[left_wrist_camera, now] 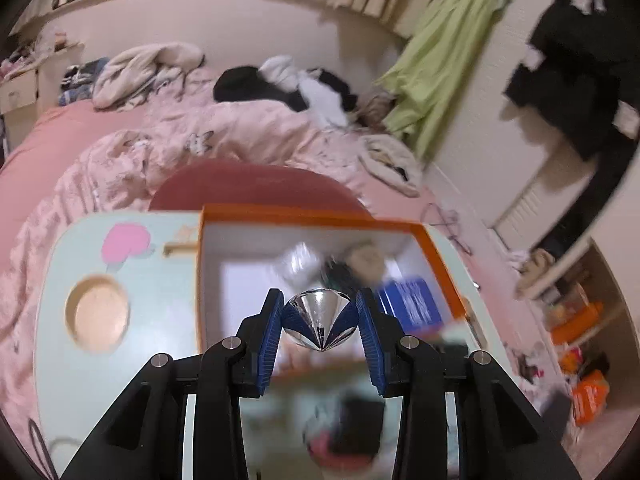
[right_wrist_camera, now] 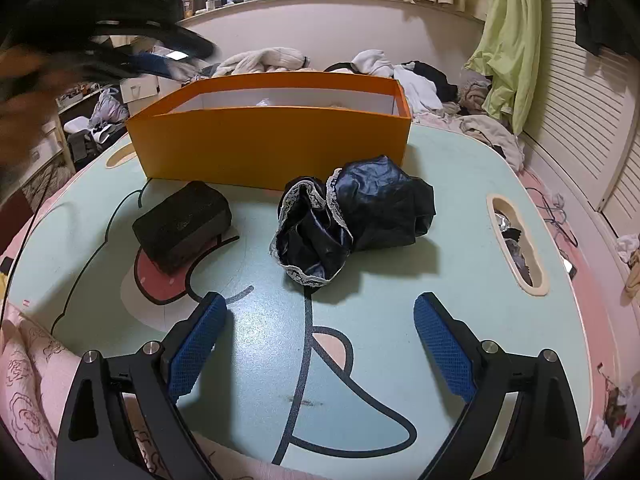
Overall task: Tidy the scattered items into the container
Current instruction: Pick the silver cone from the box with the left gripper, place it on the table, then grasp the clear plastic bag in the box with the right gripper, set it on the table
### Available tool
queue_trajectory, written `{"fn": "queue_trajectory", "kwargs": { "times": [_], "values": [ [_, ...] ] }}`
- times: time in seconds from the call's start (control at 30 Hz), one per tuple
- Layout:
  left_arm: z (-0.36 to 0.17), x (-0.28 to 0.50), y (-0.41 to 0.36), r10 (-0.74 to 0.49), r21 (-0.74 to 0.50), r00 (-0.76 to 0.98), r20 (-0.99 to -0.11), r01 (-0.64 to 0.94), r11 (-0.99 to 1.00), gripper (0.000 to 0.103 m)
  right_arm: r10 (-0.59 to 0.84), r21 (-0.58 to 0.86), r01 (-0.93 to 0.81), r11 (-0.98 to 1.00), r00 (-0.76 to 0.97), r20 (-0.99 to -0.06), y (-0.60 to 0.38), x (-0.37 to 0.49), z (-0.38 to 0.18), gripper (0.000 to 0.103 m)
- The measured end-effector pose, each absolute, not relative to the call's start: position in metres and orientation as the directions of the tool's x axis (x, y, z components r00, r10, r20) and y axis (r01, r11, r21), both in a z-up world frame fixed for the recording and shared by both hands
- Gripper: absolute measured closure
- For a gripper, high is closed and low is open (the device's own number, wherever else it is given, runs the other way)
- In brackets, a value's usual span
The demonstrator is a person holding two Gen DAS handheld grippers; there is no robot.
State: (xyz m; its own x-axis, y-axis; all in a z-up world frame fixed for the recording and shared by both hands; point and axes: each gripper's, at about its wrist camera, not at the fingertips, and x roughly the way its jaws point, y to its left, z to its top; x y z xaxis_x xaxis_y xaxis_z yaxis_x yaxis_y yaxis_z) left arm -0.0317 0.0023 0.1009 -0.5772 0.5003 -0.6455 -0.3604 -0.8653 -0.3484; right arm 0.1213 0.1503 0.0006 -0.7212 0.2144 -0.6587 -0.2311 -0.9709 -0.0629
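My left tongs [left_wrist_camera: 320, 320] are closed on a silver faceted ornament [left_wrist_camera: 319, 317], shaped like a cut gem with its point aimed back toward me, both blue pads pressing its slanted sides. Straight ahead and below sits the open orange box [left_wrist_camera: 440, 256], and the ornament hangs above the near part of its white interior, where a blue packet [left_wrist_camera: 412, 304] and some blurred items already lie. So the drop I judge to be next depends on that one relation: the box's mouth is directly under and just beyond my left tongs, its long axis running across my view. My right tongs [right_wrist_camera: 320, 344] stand wide apart and hold nothing, hovering low over the pale green surface [right_wrist_camera: 460, 184]. Ahead of them and slightly right lies a crumpled black satin cloth with lace trim [right_wrist_camera: 352, 220]; ahead and left, a small black case [right_wrist_camera: 182, 224]. Both sit between the right tongs and the box's near wall, so the right hand is nearer to either.
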Motion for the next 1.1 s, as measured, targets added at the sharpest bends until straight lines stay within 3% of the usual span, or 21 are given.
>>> {"fn": "queue_trajectory", "kwargs": {
  "times": [0.23,0.33,0.4,0.57,0.73,0.8,0.83,1.1],
  "values": [
    [0.025,-0.004,-0.005,0.473,-0.373,-0.520,-0.711,-0.291,-0.881,0.067,0.214,-0.063,-0.231,-0.971,-0.721,-0.659,0.151,0.122,0.000,0.008],
    [0.021,-0.005,0.010,0.507,-0.387,-0.534,-0.677,-0.327,-0.862,0.064,0.213,-0.061,-0.231,-0.971,-0.721,-0.659,0.150,0.122,0.000,0.008],
    [0.024,-0.007,0.016,0.487,-0.374,-0.555,-0.675,-0.312,-0.874,0.031,0.215,-0.062,-0.232,-0.971,-0.720,-0.659,0.149,0.122,0.000,0.007],
    [0.036,0.016,-0.004,0.481,-0.372,-0.622,-0.618,-0.308,-0.876,0.021,0.215,-0.062,-0.233,-0.970,-0.720,-0.660,0.149,0.122,0.000,0.007],
    [0.017,0.056,-0.017,0.393,-0.191,-0.626,-0.674,-0.366,-0.911,0.001,0.216,-0.062,-0.234,-0.970,-0.720,-0.660,0.149,0.123,0.000,0.007],
    [-0.007,0.065,-0.011,0.306,-0.070,-0.619,-0.723,-0.375,-0.924,0.000,0.215,-0.062,-0.234,-0.970,-0.720,-0.660,0.150,0.122,-0.001,0.007],
    [-0.010,0.073,-0.006,0.243,0.033,-0.682,-0.690,-0.365,-0.930,0.000,0.216,-0.063,-0.233,-0.970,-0.718,-0.661,0.149,0.122,-0.001,0.007],
    [-0.019,0.064,-0.008,0.267,-0.006,-0.657,-0.705,-0.371,-0.929,0.000,0.222,-0.063,-0.242,-0.968,-0.715,-0.663,0.142,0.127,0.001,0.005]
  ]
}}
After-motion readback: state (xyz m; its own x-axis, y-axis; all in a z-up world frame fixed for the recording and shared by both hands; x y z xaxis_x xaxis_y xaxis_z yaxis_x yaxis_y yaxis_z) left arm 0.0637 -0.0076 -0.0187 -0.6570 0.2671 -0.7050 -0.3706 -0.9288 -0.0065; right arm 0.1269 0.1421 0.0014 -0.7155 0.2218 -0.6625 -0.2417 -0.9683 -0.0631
